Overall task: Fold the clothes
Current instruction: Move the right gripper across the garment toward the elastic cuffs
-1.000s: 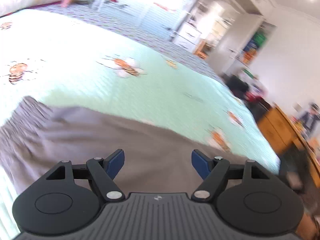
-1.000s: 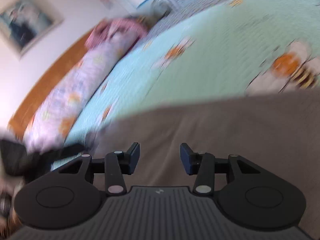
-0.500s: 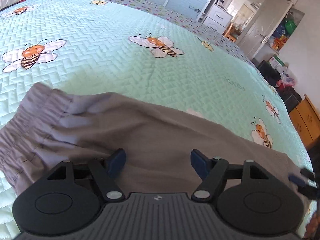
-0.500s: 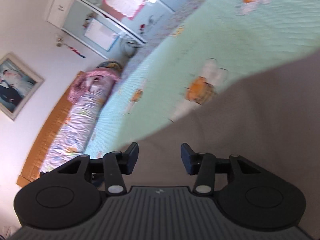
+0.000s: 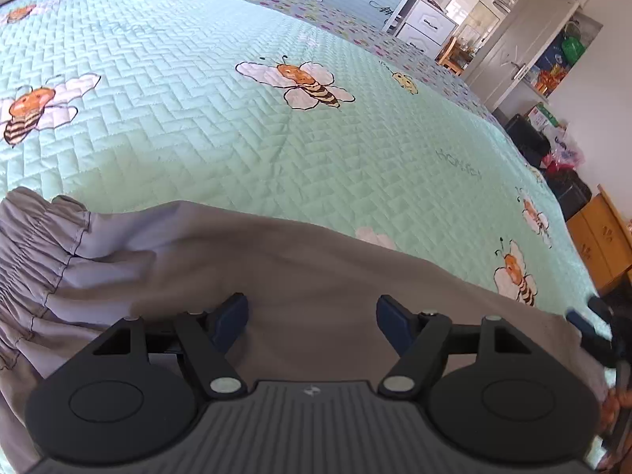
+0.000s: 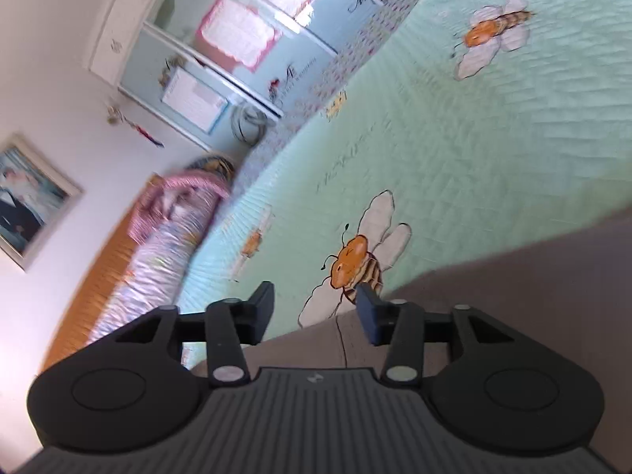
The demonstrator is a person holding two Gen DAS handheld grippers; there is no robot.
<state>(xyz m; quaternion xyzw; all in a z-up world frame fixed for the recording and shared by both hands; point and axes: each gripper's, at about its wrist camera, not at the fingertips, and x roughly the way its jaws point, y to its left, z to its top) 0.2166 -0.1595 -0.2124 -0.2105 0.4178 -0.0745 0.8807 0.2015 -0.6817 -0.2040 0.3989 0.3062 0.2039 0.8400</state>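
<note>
We have the grey-brown woven garment with a gathered elastic waistband (image 5: pixel 300 276) laid out flat on the bed, over a mint-green quilted bedspread printed with cartoon bees (image 5: pixel 237 130). It lies that way, we judge, so its edges can be picked up and carried over in one clean fold. The ruched waistband sits at the far left of the left wrist view, and the cloth runs from there across to the right edge.

Our left hand-held gripper (image 5: pixel 312 316) hovers over the middle of the garment, tilted down toward it — its blue-padded jaws stand wide apart with only flat cloth below them and nothing pinched. It looks poised rather than committed to a spot.

Our right hand-held gripper (image 6: pixel 314 314) is rolled well to one side, so the bed slants across its view, and it points only slightly downward. It sits at the garment's border, where a seam (image 6: pixel 341 339) runs toward the hem: one pad is over the cloth, the other over bare bedspread. Its jaws are parted and hold nothing. That straddling pose suits taking the edge — we would guess that corner is the next thing to grasp, though the view is a little blurred.
</note>
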